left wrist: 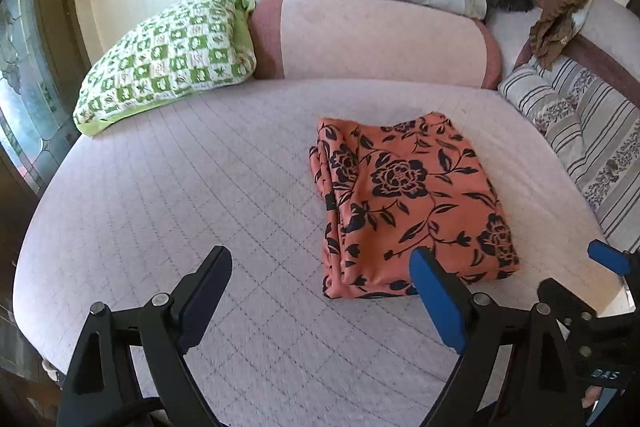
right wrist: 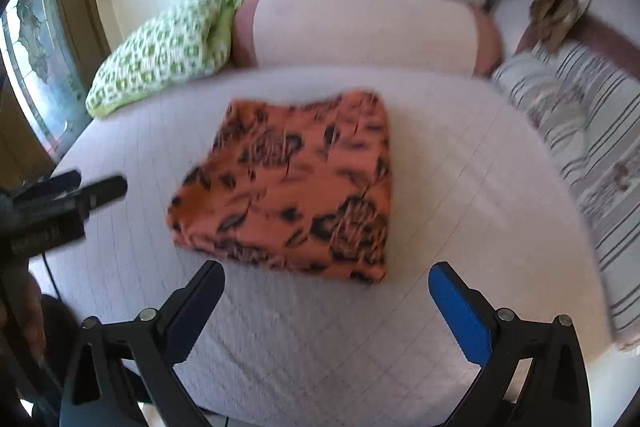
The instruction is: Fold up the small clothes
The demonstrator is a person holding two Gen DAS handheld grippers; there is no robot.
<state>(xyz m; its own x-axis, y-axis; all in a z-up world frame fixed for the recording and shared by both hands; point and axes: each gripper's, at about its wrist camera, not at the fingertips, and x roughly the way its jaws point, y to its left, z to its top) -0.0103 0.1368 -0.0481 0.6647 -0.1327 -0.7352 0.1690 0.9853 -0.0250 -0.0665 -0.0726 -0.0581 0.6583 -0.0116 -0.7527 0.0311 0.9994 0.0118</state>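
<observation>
Lying folded on the bed (left wrist: 168, 195), the cloth (left wrist: 404, 203) is a compact orange packet with black flowers, layered edges stacked along its left side in the left wrist view. Both grippers hang clear of it: the left gripper (left wrist: 320, 267) has its fingers spread wide over bare sheet, nothing between them, and the right gripper (right wrist: 326, 283) is released too, its fingers apart just short of the near edge. This looks like thin, light, floppy fabric, probably a bit slick, so the layers could slide or fan open if lifted by one corner. Best bet, I'd say, is pinching through all layers at the stacked fold edge, one gripper at each end.
</observation>
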